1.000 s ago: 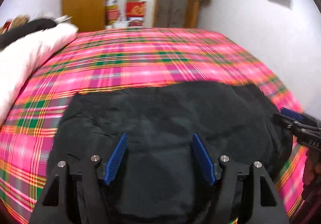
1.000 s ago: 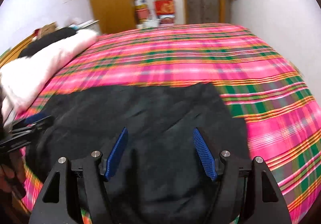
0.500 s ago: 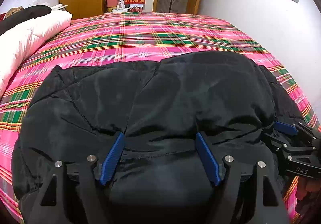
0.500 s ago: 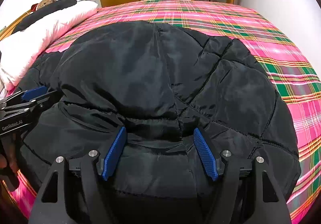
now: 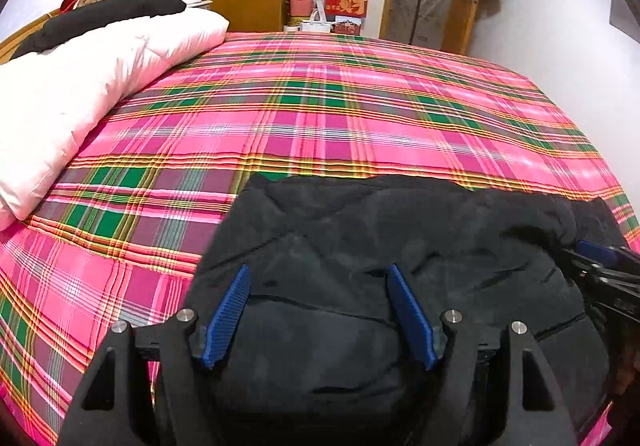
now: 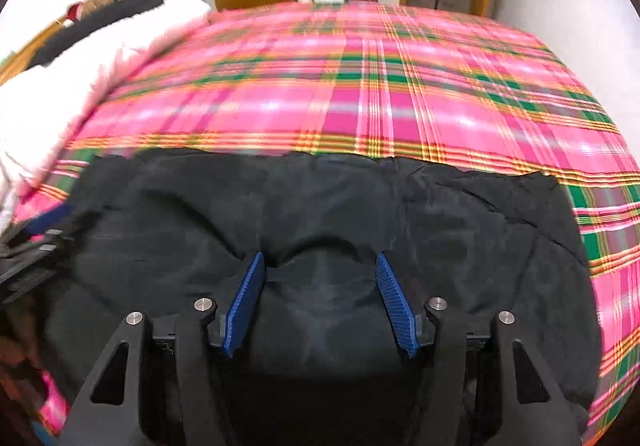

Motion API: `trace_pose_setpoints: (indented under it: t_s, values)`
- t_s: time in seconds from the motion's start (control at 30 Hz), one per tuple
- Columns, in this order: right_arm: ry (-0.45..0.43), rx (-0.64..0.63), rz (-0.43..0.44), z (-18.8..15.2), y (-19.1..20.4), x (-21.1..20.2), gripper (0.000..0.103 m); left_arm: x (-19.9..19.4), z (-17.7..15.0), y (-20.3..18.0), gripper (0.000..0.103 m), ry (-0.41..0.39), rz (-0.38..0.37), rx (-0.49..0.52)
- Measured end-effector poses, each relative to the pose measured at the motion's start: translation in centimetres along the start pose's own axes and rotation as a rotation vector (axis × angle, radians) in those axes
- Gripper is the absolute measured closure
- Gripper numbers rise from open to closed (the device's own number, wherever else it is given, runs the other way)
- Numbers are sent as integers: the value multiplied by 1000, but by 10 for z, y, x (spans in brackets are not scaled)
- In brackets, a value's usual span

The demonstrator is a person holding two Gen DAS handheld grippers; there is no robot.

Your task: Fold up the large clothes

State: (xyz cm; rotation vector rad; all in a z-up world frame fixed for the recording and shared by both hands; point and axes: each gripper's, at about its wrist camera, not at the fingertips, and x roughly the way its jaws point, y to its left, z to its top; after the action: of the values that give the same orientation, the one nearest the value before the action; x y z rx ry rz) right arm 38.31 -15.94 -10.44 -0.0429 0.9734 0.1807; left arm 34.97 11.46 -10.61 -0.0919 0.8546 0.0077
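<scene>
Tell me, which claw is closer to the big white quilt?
Left. The left claw sits on the black jacket on the side by the white quilt; the right claw is farther across the jacket, away from it.

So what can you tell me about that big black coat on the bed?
The black coat is puffy and quilted, with stitched seams and a slightly shiny, wrinkly fabric. It lies bunched at the near edge of the pink plaid bedspread. The left gripper and right gripper are both open, pads spread over the fabric. The white duvet lies apart from it.
</scene>
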Motion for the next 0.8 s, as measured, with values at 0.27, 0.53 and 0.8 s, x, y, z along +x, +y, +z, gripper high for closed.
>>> trace_pose_setpoints:
  t_s: [0.27, 0.53, 0.8]
  values:
    - [-29, 28, 7, -7, -9, 22, 45, 26, -6, 8, 28, -1, -50, -41]
    - [-46, 11, 2, -6, -11, 20, 45, 30, -10, 6, 28, -23, -53, -40]
    - [-120, 71, 34, -12, -48, -42, 48, 19, 0, 6, 28, -8, -37, -28]
